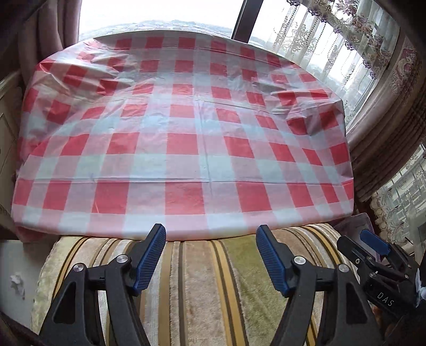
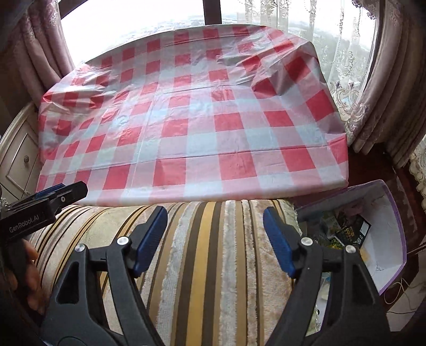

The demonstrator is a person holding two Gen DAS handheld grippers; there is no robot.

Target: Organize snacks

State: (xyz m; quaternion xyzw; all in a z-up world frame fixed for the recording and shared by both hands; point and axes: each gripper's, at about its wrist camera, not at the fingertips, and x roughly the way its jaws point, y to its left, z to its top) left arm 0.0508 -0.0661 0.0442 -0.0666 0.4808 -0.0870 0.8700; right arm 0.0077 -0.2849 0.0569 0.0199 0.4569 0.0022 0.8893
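Daylight from a wide window (image 1: 159,16) falls on a table under a red-and-white checked tablecloth (image 1: 186,127), wrinkled toward its far corners.

Snack packets (image 2: 343,226) lie in an open box with a purple rim (image 2: 394,234), which sits low beside the tablecloth's near right corner, past the end of a striped cushion (image 2: 207,252). One dark packet with yellow print is the clearest; it lies tilted, its long axis running from the box's near left toward its far right. The others beneath it are too jumbled to tell how they point. The box's white inner wall faces the right wrist camera, and its mouth opens upward.

Along the tablecloth's near edge runs the striped cushion, its bands of gold, brown and cream pointing away toward the cloth.

Over that cushion the right gripper (image 2: 215,234) hovers with its blue-padded fingers (image 2: 151,237) spread wide, holding nothing; the box lies just to its right. Level with it, the left gripper (image 1: 211,252) is likewise spread wide and holds nothing, short of the cloth's near edge.

Lace and patterned curtains (image 1: 386,66) hang right of the tablecloth, and a cream cabinet (image 2: 18,159) stands at its left.
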